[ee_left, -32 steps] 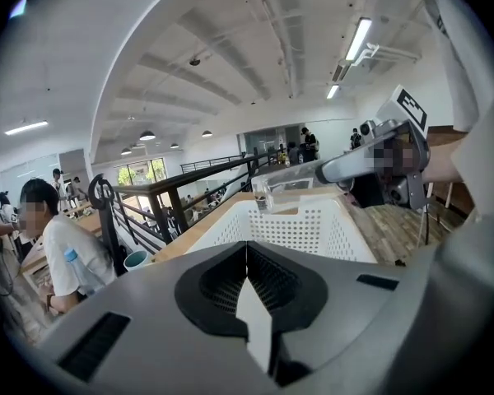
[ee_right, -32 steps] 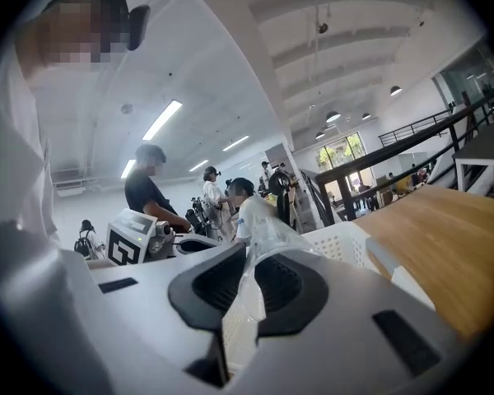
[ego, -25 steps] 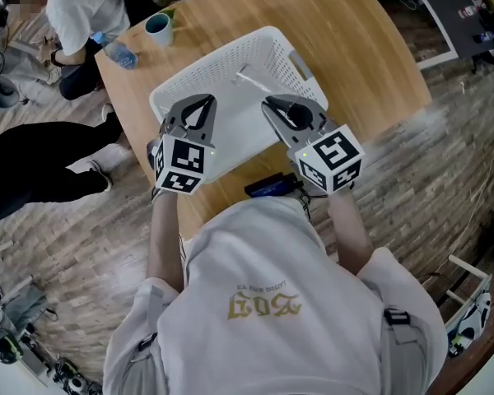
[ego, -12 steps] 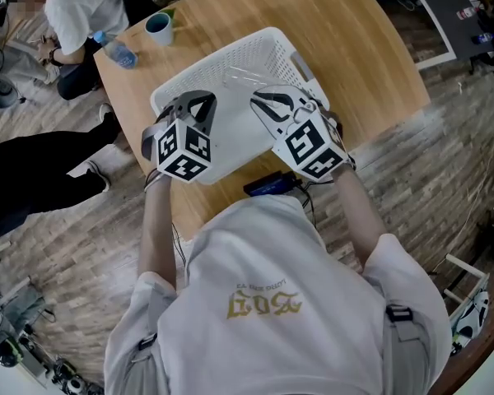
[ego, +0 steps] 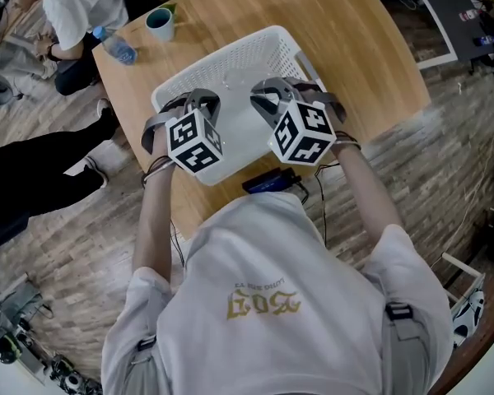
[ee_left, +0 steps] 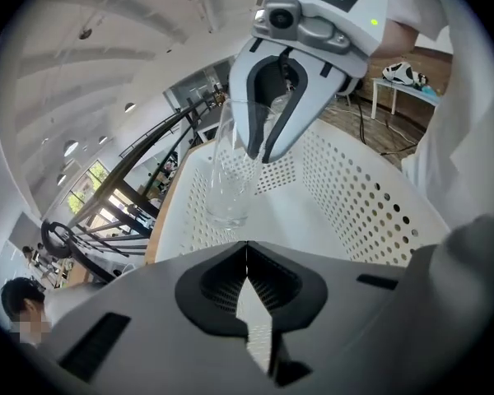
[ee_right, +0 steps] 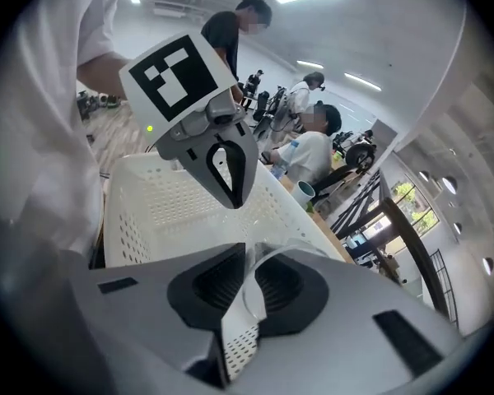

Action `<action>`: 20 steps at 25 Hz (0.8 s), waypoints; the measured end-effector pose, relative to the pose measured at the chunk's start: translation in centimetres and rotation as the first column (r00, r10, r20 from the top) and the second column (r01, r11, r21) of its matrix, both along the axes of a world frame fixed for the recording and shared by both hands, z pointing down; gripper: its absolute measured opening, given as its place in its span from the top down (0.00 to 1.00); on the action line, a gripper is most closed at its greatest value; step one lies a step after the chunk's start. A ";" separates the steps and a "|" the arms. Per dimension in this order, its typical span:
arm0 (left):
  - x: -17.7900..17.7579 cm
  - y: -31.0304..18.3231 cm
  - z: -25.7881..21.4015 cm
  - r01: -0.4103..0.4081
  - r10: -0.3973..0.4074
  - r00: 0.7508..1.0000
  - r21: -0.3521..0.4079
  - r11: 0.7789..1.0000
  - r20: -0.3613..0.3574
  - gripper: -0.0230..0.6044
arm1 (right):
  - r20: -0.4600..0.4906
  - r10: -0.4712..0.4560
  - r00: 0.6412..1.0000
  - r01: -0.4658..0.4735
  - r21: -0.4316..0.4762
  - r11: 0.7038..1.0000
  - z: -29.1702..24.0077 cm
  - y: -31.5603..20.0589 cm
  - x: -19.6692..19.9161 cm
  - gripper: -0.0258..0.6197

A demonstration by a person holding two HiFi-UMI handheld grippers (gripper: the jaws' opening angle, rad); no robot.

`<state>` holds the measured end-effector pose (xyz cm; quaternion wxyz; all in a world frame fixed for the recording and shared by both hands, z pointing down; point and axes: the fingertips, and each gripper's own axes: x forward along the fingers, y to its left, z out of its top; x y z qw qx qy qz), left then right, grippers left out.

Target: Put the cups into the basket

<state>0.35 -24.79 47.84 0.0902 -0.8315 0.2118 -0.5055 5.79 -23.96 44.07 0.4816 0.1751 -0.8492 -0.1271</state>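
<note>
From the head view, both of my hand-held grippers are over the white basket (ego: 249,54), which stands on the wooden worktop (ego: 350,44). My left hand-held gripper (ego: 199,99) is at the basket's near left and my right hand-held gripper (ego: 263,90) just beside it. A teal cup (ego: 158,25) stands at the worktop's far left corner, well apart from the basket, with a plastic bottle (ego: 115,48) lying near it. In the left gripper view, my own jaws are pressed together with nothing between them. Ahead of them, the right hand-held gripper pinches the rim of a clear glass cup (ee_left: 229,179), which hangs upright inside the basket. I cannot tell whether its base touches the floor. In the right gripper view, my jaws are narrow and clamped on the glass cup's thin wall, its rim curving off to the right. The left hand-held gripper's closed tip points down over the basket ahead, and the teal cup stands beyond the basket's far rim.
</note>
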 end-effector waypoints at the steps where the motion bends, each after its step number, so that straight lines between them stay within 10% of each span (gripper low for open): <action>1: 0.0 0.1 0.2 -0.010 0.010 1.000 -0.008 1.000 0.013 0.96 | -0.018 -0.018 1.000 0.018 -0.003 1.000 0.3 0.0 -0.2 0.90; 20: 2.3 1.2 2.4 -0.155 0.171 0.969 -0.098 0.983 0.179 0.96 | -0.193 -0.188 0.963 0.169 -0.109 0.980 4.9 0.1 -0.3 0.90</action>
